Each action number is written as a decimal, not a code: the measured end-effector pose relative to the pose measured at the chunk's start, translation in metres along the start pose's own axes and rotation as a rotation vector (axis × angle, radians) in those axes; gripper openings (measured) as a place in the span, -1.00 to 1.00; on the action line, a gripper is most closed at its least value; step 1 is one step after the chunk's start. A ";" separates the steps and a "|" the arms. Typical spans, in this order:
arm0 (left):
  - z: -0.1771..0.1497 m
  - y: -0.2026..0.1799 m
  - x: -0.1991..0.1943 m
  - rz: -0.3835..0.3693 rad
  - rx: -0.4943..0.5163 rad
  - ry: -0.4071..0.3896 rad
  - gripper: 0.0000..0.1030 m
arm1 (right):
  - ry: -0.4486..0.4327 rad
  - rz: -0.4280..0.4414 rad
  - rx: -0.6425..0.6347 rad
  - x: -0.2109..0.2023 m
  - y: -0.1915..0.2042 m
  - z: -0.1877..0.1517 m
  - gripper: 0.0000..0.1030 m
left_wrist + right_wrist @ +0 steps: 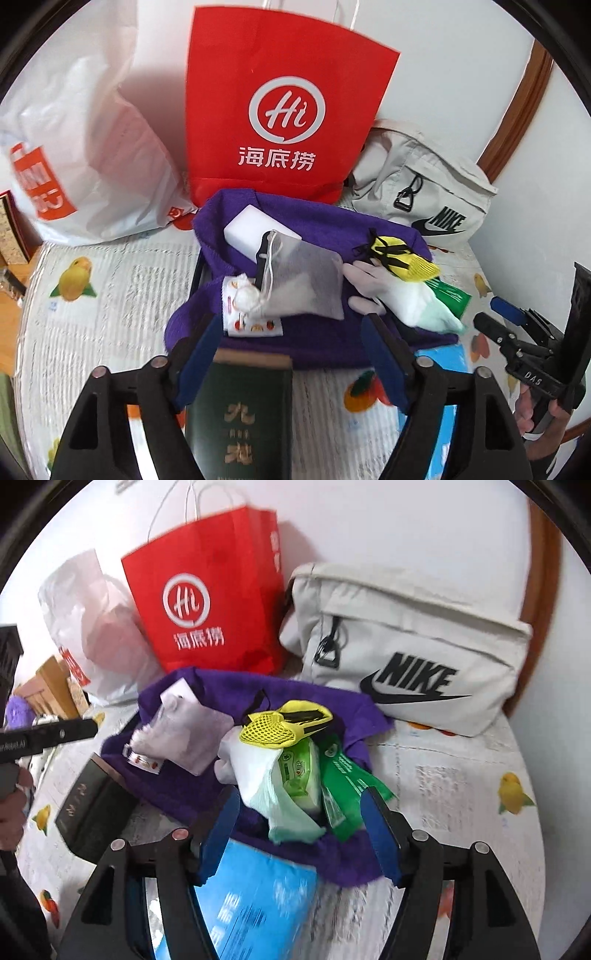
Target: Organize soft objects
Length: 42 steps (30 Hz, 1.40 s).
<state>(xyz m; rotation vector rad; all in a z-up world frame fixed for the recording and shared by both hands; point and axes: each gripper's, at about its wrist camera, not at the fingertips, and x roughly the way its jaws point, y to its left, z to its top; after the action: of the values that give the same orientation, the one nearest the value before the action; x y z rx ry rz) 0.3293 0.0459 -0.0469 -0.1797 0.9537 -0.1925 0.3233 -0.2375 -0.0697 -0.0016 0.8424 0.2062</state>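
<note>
A purple towel (314, 229) lies on the table with soft things piled on it: a white sponge block (255, 227), a grey drawstring pouch (306, 277), a yellow mesh item (402, 258), a white cloth (413, 299) and a green wipes pack (299, 771). My left gripper (291, 332) is open, its blue pads over the towel's near edge and a dark green box (240, 417). My right gripper (299, 816) is open, its pads either side of the white cloth (258, 771) and green packets (343, 775), above a blue packet (255, 897).
A red paper bag (284, 107), a white plastic bag (88, 147) and a beige Nike bag (424, 184) stand against the wall behind the towel. The tablecloth (110, 314) has a fruit print. Cardboard boxes (55, 690) sit at the far left.
</note>
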 end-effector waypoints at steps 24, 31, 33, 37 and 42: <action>-0.120 -0.071 -0.154 0.190 0.066 -0.154 0.99 | -0.150 -0.068 0.034 -0.180 0.073 -0.084 0.86; -0.158 -0.084 -0.192 0.243 0.069 -0.220 0.99 | -0.184 -0.097 0.035 -0.213 0.082 -0.116 0.96; -0.168 -0.087 -0.201 0.242 0.066 -0.229 0.99 | -0.188 -0.101 0.032 -0.221 0.084 -0.125 0.97; -0.185 -0.097 -0.215 0.253 0.083 -0.241 0.99 | -0.200 -0.114 0.034 -0.240 0.085 -0.141 0.97; -0.199 -0.100 -0.222 0.258 0.061 -0.242 0.99 | -0.209 -0.126 0.031 -0.253 0.088 -0.151 0.97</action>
<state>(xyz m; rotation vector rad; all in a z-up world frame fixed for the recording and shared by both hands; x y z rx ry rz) 0.0324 -0.0103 0.0398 -0.0220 0.7208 0.0376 0.0316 -0.2091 0.0241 -0.0043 0.6347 0.0729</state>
